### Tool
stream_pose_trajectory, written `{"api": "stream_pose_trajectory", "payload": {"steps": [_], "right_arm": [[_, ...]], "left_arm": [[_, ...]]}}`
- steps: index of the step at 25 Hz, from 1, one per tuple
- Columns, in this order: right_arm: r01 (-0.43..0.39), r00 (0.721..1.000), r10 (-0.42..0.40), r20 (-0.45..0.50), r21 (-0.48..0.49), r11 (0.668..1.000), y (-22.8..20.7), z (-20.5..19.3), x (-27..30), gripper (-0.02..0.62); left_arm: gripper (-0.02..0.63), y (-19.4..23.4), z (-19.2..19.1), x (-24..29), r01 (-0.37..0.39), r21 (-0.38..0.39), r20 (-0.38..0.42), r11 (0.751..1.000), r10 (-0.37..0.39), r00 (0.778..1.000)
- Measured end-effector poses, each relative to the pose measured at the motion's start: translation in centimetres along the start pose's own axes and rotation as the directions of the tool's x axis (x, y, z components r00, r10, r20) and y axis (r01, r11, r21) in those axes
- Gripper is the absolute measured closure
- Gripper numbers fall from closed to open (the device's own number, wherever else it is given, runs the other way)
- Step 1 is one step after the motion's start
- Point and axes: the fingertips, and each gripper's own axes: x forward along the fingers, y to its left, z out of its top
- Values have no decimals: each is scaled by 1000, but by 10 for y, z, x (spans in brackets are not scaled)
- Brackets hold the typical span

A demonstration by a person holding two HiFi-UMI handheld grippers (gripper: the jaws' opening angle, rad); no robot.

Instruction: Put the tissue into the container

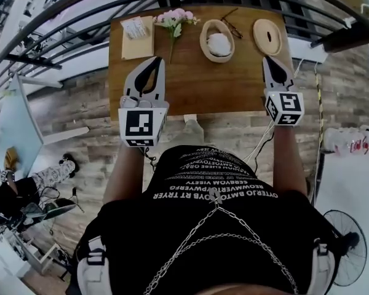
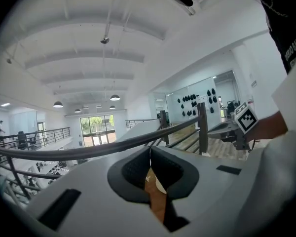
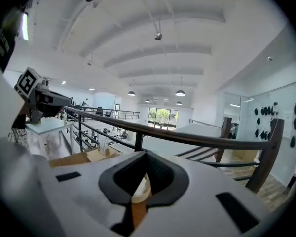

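- Left gripper [image 1: 154, 63]: clenched, jaw tips meeting, nothing between them. It is held above the near half of the table [image 1: 221, 85].
- Right gripper [image 1: 270, 60]: clenched and empty, above the table's near right part.
- Tissue [image 1: 219, 43]: a white wad lying inside the container [image 1: 204, 42], ahead of both grippers and between their lines, nearer the right one.
- Lid [image 1: 267, 37]: an oval with a slot, flat on the table just ahead of the right gripper, beside the container and apart from it.
- Flowers [image 1: 175, 18]: ahead of the left gripper, to the left of the container.
- Packet [image 1: 134, 27]: on a tan board [image 1: 138, 47], ahead and left of the left gripper. Its print is too small to read.
- Hidden: in both gripper views the gripper's own body covers the table. Only a strip of wood and a pale curved edge show through the gap behind the jaws, and it cannot be told whether that edge is the lid or the container.
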Motion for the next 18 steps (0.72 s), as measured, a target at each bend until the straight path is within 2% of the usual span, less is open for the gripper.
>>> {"api": "stream_pose_trajectory", "payload": {"steps": [11,18], "right_arm": [[-5,992,11,128,-46,999,19,55,-100,581],[-13,994,18,110,-44,999,19,51,-99,581]], "left_arm": [[577,-47,15,-56,8,13,49,1000,-9,999],[576,-52,7,-55,14,8,22,1000,-15,1000]]}}
